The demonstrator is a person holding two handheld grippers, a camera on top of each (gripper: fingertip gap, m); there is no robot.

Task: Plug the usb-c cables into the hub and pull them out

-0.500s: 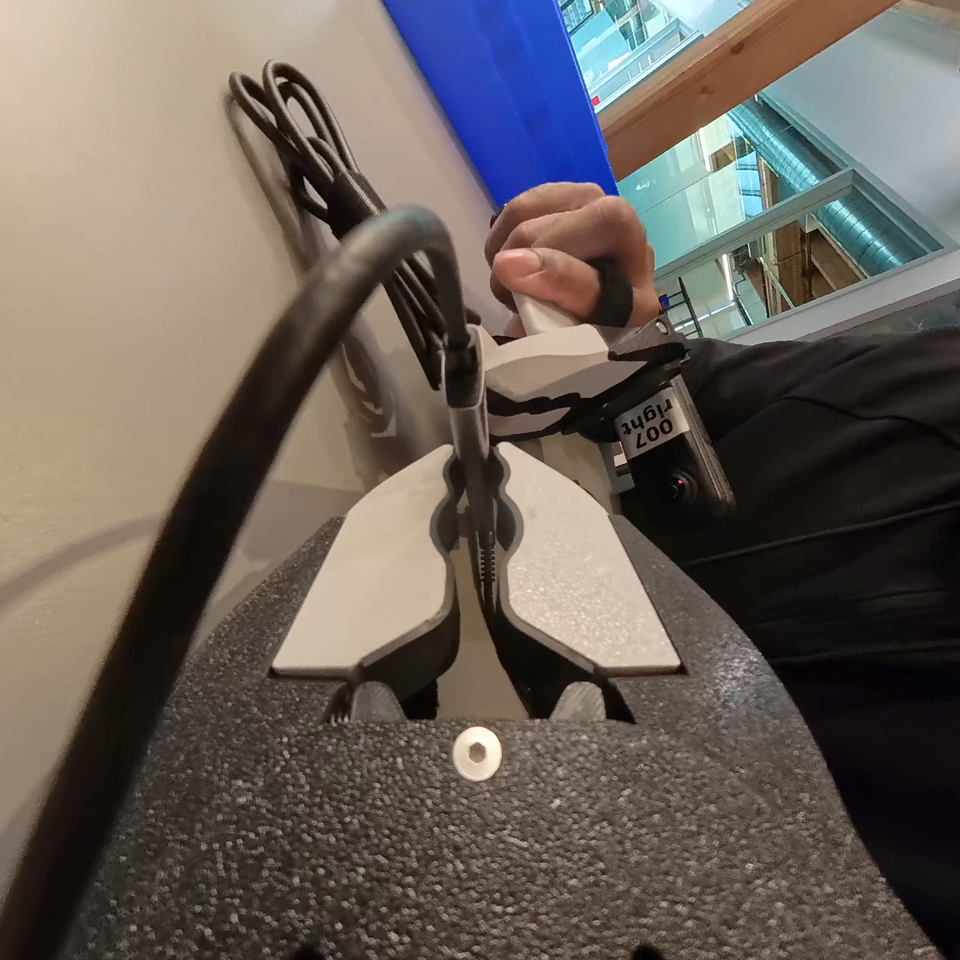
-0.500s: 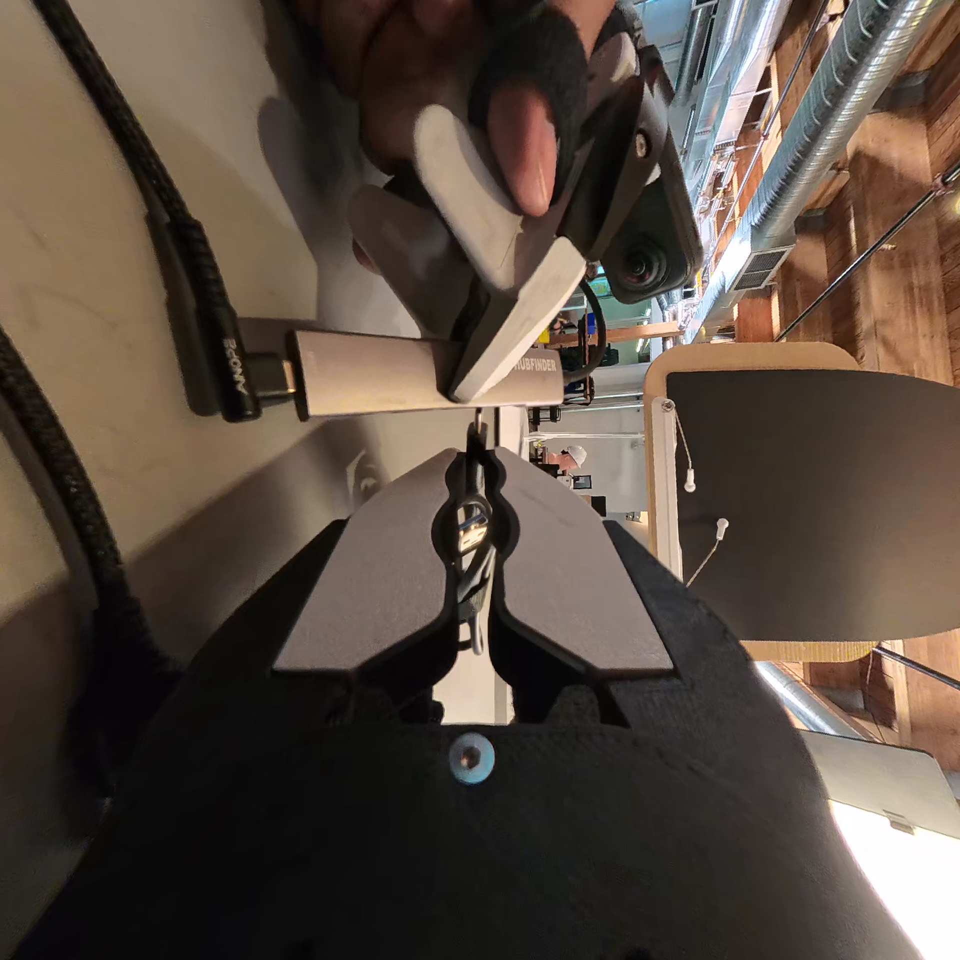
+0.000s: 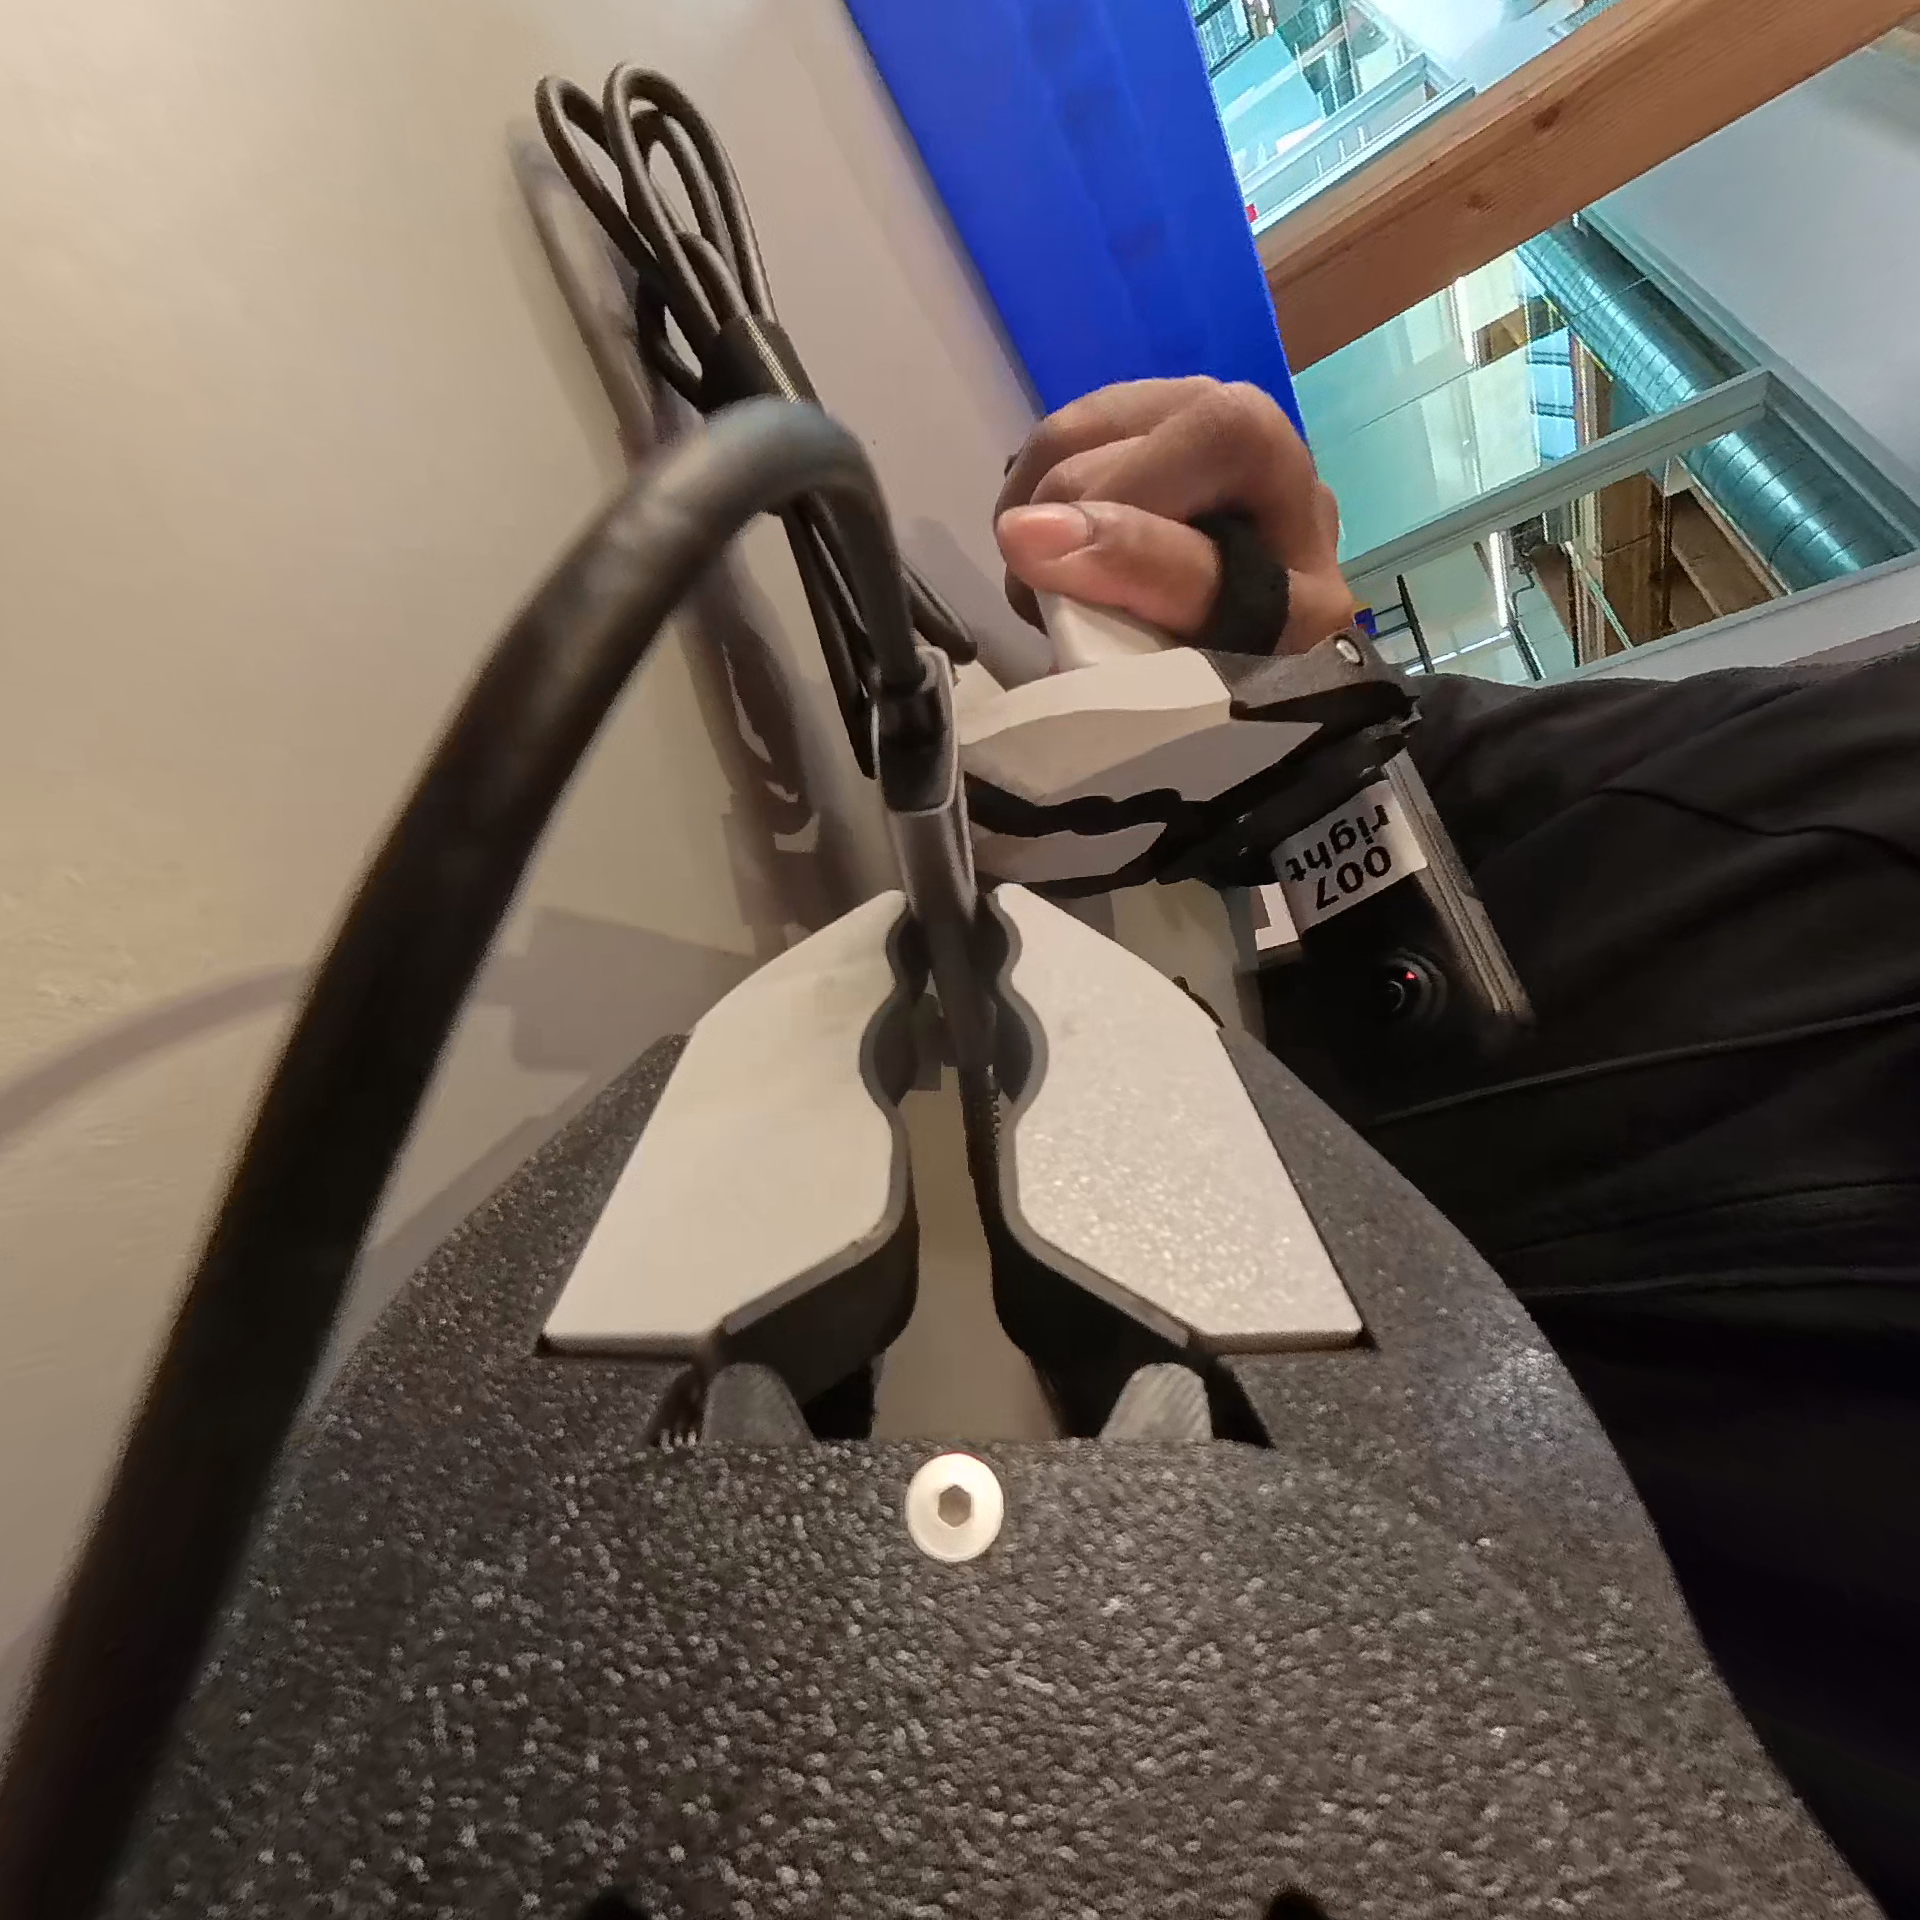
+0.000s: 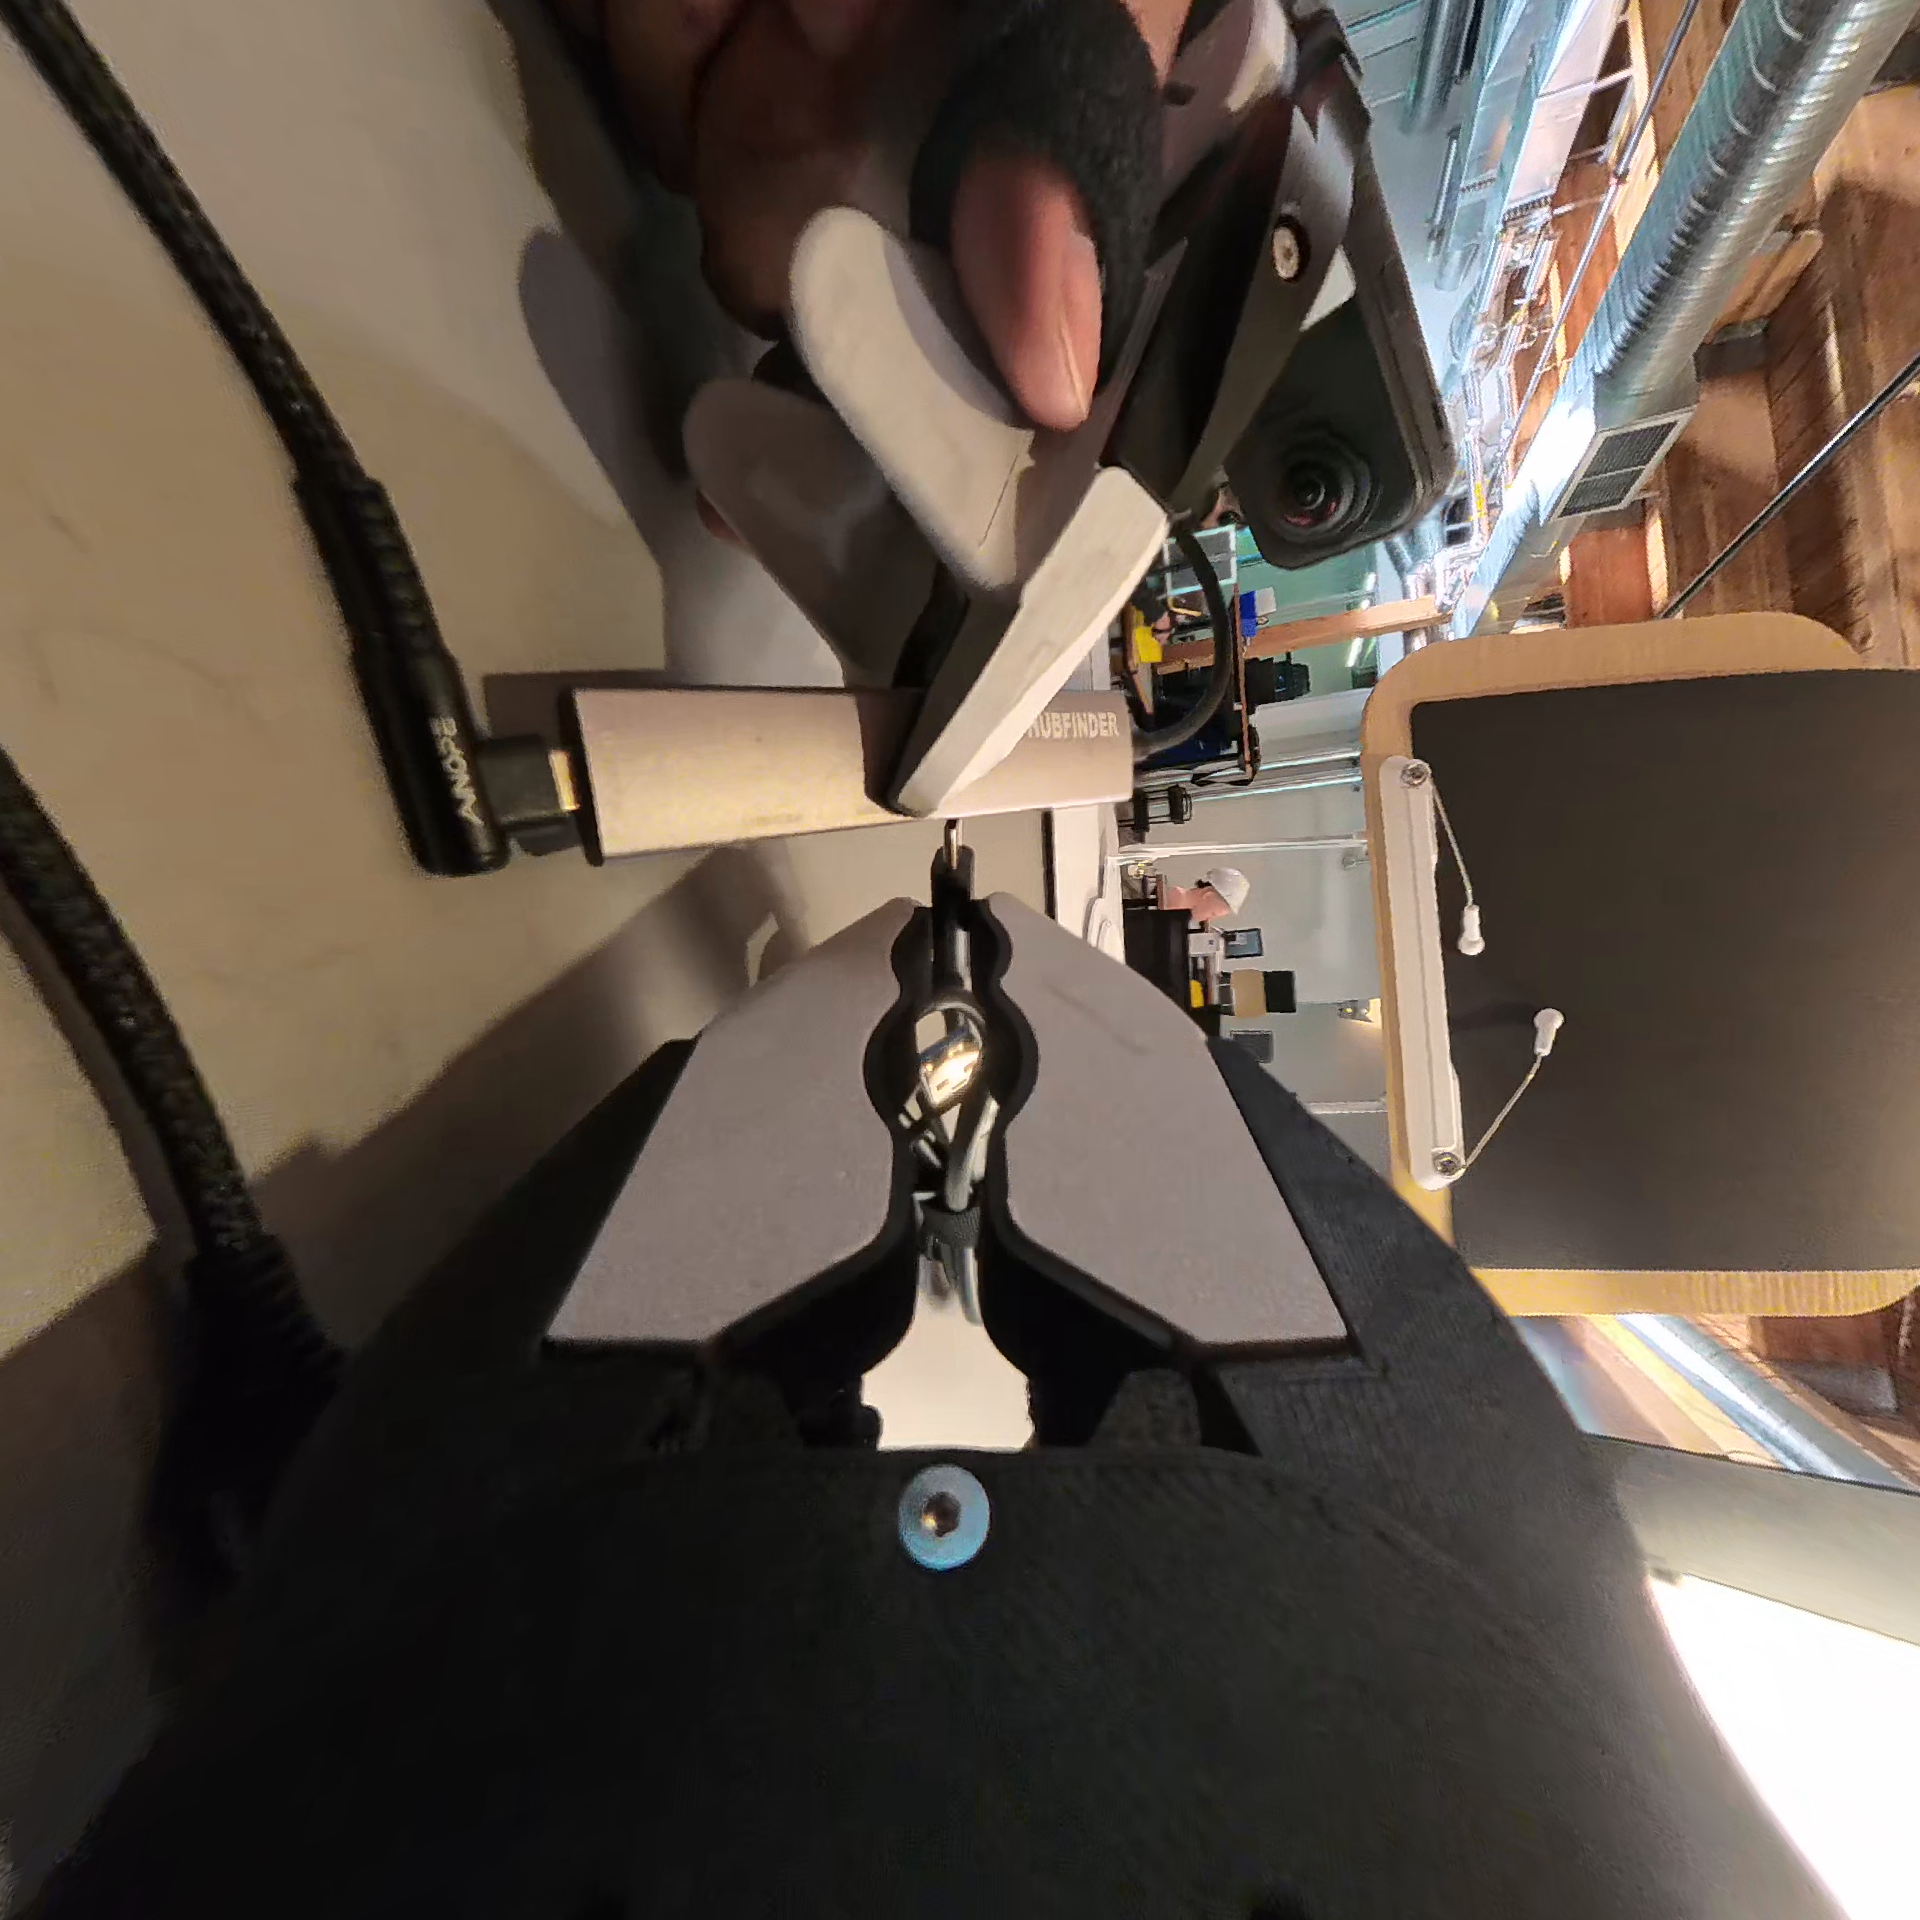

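Straight ahead of the right gripper (image 4: 951, 920), just beyond its fingers: the hub (image 4: 717, 764), a slim bar of brushed silver metal, long axis crosswise to those fingers, over the pale counter (image 4: 208, 582). Right fingers clamped tight on a usb-c plug (image 4: 951, 847), small metal tip aimed at the hub's near long side, close to touching or barely entered; cannot tell which. Hub pinned from the far side by the left gripper (image 4: 925, 774), grey flat-faced fingers pressed onto the bar's right half, so already in contact where the right is not. Probably calls for a short straight push along the right fingers, square to the bar. Off the hub's left end: an angled black connector (image 4: 499, 800) on a thick braided cable (image 4: 135, 1039). Farther out, beyond the left fingers: a coil of smooth black cable (image 3: 665, 239) on the counter.
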